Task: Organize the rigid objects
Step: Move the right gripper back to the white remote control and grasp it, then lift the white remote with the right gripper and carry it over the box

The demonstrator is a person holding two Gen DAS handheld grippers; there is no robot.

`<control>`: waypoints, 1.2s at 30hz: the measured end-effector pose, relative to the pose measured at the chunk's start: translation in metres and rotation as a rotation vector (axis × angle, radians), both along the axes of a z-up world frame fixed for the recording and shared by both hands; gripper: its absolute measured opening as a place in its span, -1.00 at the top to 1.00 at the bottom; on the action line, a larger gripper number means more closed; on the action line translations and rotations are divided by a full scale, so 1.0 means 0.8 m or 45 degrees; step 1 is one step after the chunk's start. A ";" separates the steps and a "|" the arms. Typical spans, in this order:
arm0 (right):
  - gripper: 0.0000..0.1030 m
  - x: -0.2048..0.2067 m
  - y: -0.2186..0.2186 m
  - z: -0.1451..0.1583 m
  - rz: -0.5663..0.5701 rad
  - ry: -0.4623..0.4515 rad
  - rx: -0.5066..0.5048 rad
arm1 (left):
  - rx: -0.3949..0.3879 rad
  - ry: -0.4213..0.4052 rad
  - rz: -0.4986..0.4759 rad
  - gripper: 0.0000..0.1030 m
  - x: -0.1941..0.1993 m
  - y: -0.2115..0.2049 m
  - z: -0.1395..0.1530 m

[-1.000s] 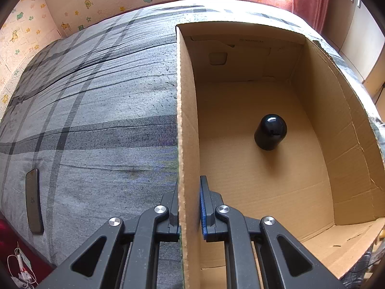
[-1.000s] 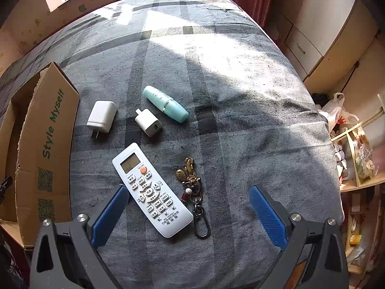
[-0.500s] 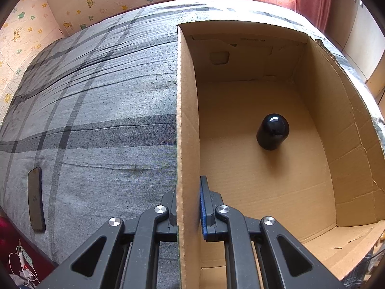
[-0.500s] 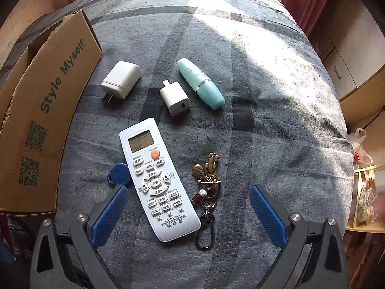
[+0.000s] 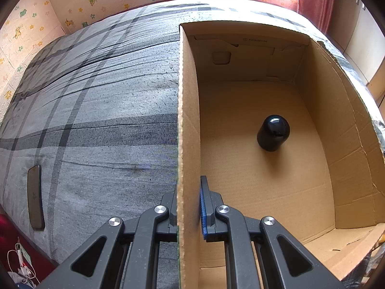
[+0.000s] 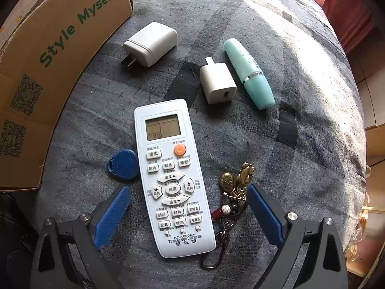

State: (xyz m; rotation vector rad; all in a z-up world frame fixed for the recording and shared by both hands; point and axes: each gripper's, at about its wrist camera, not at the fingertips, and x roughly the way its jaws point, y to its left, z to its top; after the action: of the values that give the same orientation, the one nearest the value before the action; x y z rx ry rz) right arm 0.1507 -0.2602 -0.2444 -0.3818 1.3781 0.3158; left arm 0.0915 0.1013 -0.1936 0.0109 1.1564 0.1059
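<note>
My left gripper (image 5: pixel 189 208) is shut on the upright left wall of the cardboard box (image 5: pixel 187 120). A black domed object (image 5: pixel 273 132) stands on the box floor. My right gripper (image 6: pixel 189 210) points down over the bed, its jaws wide and closing. A white remote control (image 6: pixel 172 175) and a brass keychain (image 6: pixel 234 187) lie between its blue pads, which touch neither. A blue key fob (image 6: pixel 122 165) lies left of the remote. Farther off lie a large white charger (image 6: pixel 150 43), a small white charger (image 6: pixel 217 83) and a teal tube (image 6: pixel 249 73).
The grey plaid bedspread (image 5: pixel 96 120) carries everything. A dark phone (image 5: pixel 35 198) lies near its left edge. In the right wrist view the box's printed outer side (image 6: pixel 48 72) stands at the left. Wooden cupboards (image 6: pixel 375 96) lie past the bed's right edge.
My right gripper has come down over the remote and rolled, so the objects look larger and the blue key fob has come into view. The left gripper holds still on the box wall.
</note>
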 end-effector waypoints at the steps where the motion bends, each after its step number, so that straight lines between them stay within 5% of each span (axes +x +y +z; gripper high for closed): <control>1: -0.88 0.001 0.001 -0.002 0.004 0.007 0.000 | 0.000 0.001 0.001 0.77 0.000 0.000 0.000; 5: -0.69 0.005 0.005 -0.005 0.021 0.011 0.001 | 0.004 0.001 0.001 0.77 0.001 0.001 0.000; 7: -0.46 0.010 0.006 -0.002 0.015 0.000 0.011 | 0.004 0.001 0.003 0.77 0.001 0.000 0.000; 9: 0.00 0.009 0.005 0.002 0.010 0.005 0.057 | 0.003 0.001 0.005 0.77 0.001 0.000 0.000; 36: 0.03 -0.014 -0.001 0.090 -0.146 -0.129 0.071 | 0.004 0.001 0.001 0.77 0.004 0.000 0.002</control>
State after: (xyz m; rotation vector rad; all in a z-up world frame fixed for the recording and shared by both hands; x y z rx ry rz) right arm 0.1397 -0.2613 -0.1723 -0.2681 1.2835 0.2366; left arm 0.0943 0.1013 -0.1924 0.0132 1.1568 0.1084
